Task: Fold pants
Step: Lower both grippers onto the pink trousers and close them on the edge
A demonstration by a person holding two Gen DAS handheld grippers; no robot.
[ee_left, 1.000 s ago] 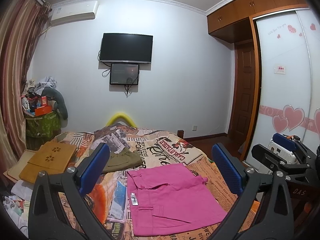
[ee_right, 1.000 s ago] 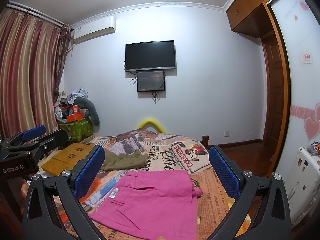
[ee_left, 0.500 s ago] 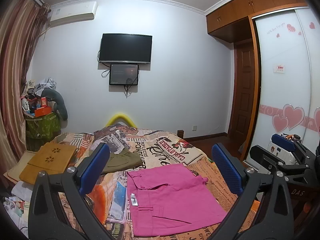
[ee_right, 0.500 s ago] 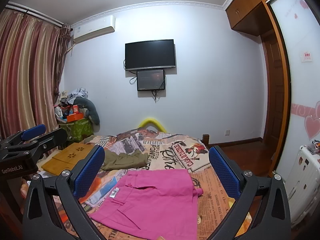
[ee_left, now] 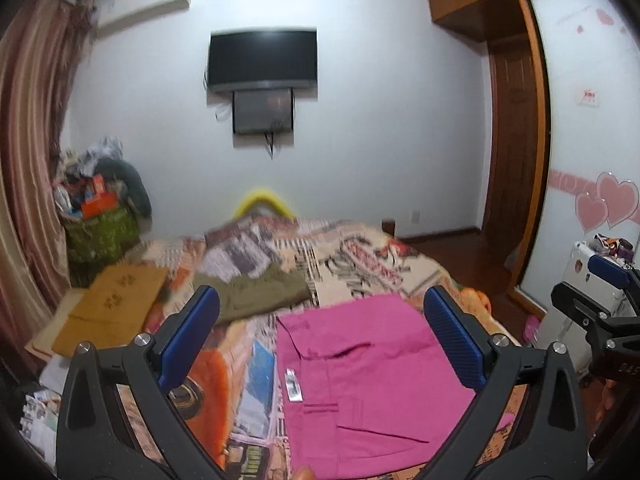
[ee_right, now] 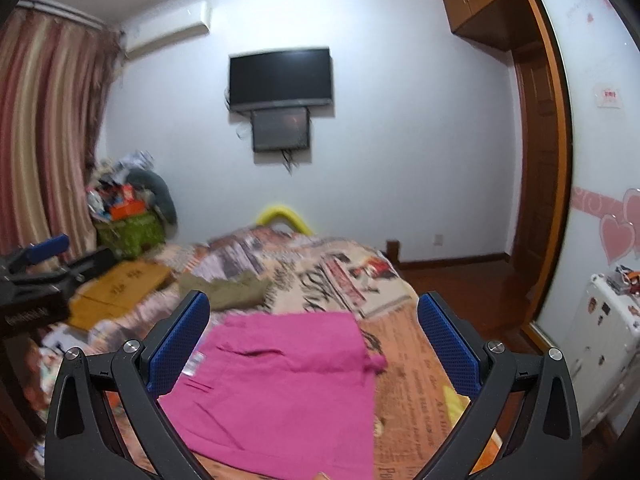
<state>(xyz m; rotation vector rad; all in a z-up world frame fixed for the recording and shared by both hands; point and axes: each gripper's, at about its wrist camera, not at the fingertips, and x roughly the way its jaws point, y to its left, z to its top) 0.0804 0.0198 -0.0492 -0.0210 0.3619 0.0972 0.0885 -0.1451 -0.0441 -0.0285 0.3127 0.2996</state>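
Note:
Pink pants [ee_left: 360, 380] lie folded flat on the patterned bedspread [ee_left: 360, 264], a white tag at their left edge. They also show in the right wrist view [ee_right: 288, 384]. My left gripper [ee_left: 320, 340] is open and empty, held above the near part of the pants. My right gripper [ee_right: 316, 344] is open and empty, also above the pants. The right gripper appears at the right edge of the left wrist view [ee_left: 600, 296]; the left gripper appears at the left edge of the right wrist view [ee_right: 36, 264].
Folded olive pants [ee_left: 260, 292] lie further back on the bed. A brown folded item [ee_left: 112, 304] lies at the bed's left. A cluttered green box [ee_left: 100, 232] stands in the corner. A white suitcase [ee_right: 600, 344] stands right, by the wardrobe [ee_left: 592, 120].
Both views have tilted down and moved closer to the bed, so the pink pants sit higher and larger in frame. Both frames are now motion-blurred. Both grippers stay open.

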